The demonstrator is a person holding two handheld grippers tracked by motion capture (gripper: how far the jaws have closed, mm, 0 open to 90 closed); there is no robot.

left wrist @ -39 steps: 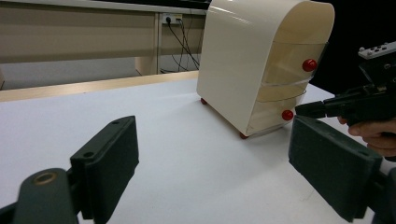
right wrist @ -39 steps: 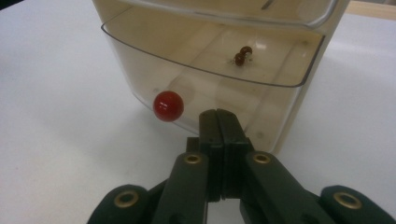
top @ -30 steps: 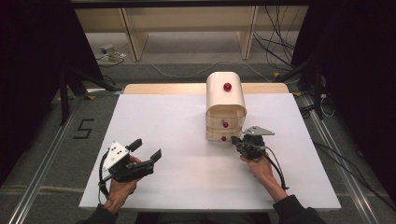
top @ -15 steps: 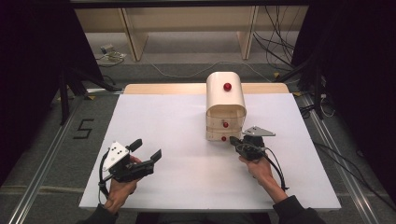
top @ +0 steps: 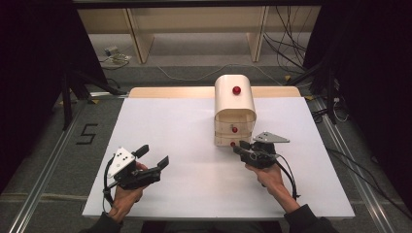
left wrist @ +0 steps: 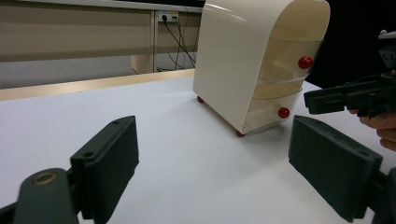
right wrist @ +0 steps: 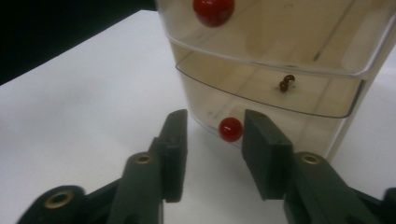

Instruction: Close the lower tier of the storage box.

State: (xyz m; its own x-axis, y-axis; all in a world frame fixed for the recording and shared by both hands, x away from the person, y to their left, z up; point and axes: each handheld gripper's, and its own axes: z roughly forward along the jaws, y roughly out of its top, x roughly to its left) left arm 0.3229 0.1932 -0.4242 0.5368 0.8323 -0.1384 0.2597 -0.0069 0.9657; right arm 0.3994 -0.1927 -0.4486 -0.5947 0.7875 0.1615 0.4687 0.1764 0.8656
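Left gripper point(top: 155, 156) sits at the near-left part of the white table top point(top: 184, 145), jaws spread wide with nothing between them, well apart from the work. It aims across the board toward the cream plastic three-drawer cabinet with rounded top point(top: 235, 109), but is the farther hand by a wide margin.

Right gripper point(right wrist: 212, 144) is the nearer one. It is at the near-right of the table, right in front of the cabinet's bottom drawer. Its jaws have just been opening and now stand parted, one on each side of the small red round knob of the bottom clear drawer point(right wrist: 230, 129). The knob lies between the pads; the right pad looks almost touching it and the left pad has a clear gap, so no grip as seen.

Key relation: the knob lies straight ahead along the gripper's axis, at fingertip depth, slightly right of centre between the jaws. The drawer slides toward the near edge, in line with the right forearm. Likely next: either close on the knob and pull, or back off.

Bottom drawer reads closed or nearly so. A small dark object point(right wrist: 286, 83) lies inside that clear drawer. The middle knob point(right wrist: 213, 10) sits above, and the top knob point(top: 236, 90) is on the cabinet's curved front, toward the far edge.
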